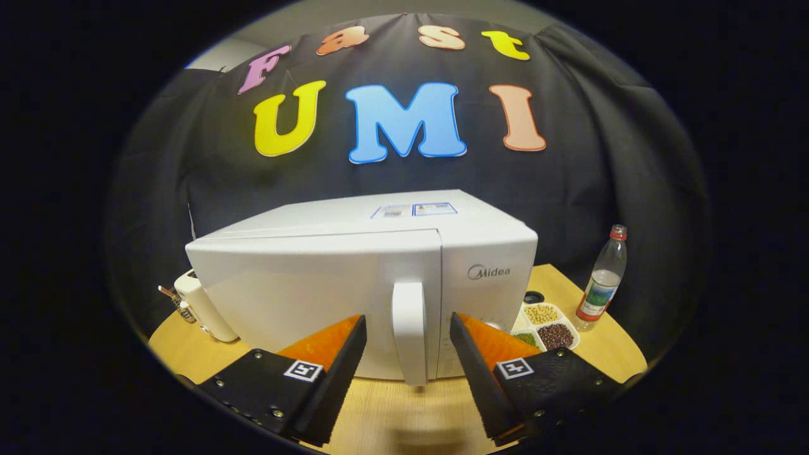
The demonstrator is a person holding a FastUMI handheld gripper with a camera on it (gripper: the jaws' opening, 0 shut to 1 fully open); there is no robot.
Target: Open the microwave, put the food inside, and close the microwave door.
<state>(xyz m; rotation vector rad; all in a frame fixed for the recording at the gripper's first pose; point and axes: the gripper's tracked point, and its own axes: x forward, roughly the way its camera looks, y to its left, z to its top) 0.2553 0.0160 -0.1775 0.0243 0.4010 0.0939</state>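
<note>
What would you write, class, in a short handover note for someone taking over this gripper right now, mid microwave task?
Gripper: open, its fingers on either side of the door handle, not pressing on it.
Microwave: on the wooden table, door shut.
Food: a divided tray of beans sits right of the microwave, beside a plastic bottle. A white appliance stands at its left.
Done: handle lined up between the fingers.
Left: grip handle, pull door open, put food inside, close door.
</note>
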